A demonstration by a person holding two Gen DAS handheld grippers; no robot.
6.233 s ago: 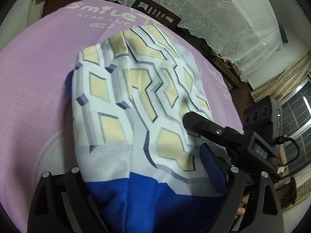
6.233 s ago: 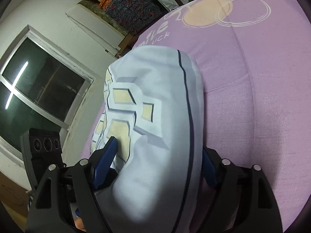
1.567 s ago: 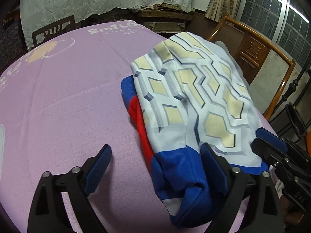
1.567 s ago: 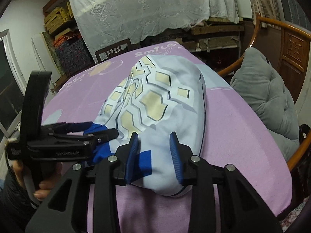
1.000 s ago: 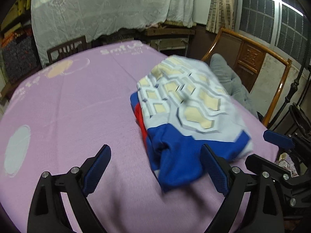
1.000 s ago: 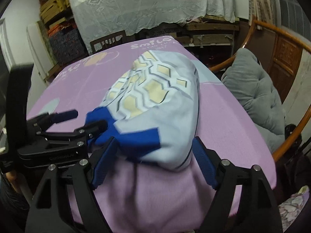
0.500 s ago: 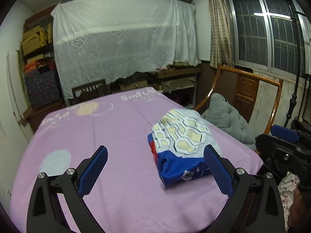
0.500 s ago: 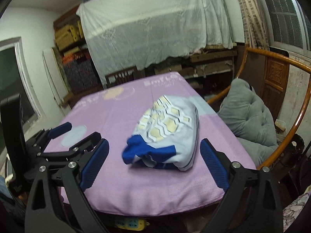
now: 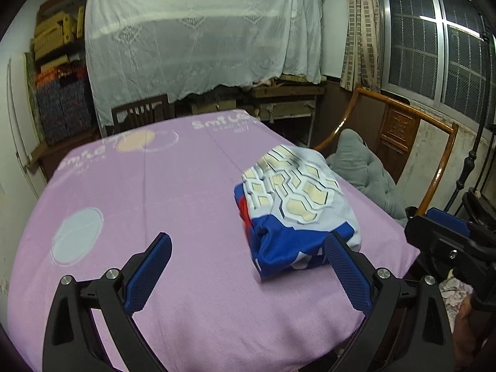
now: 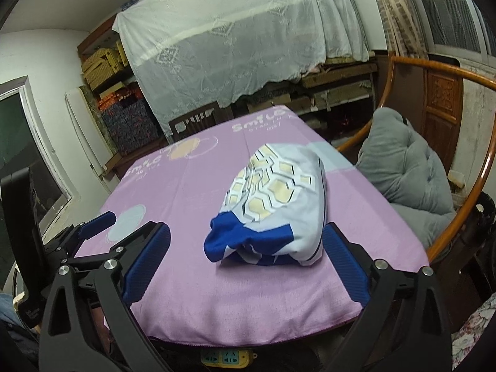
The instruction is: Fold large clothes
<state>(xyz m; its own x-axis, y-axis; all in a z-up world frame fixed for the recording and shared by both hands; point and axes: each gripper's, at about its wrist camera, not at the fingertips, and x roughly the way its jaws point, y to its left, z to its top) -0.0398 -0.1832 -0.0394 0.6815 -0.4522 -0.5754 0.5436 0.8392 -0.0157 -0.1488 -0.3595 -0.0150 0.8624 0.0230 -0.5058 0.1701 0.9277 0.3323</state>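
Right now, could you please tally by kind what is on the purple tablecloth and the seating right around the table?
Folded garments: 1, the folded garment on the purple tablecloth.
Chairs: 2, the dark chair at the far end and the curved wooden armchair at the right.
Cushions: 1, the grey cushion on the armchair.
Total: 4.

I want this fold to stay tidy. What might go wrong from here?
The garment lies bunched, its blue hem loose and curled at the front, so it may spring open. It also sits toward the tablecloth side by the chair; a nudge might push it off. Both grippers are open, clear of it.
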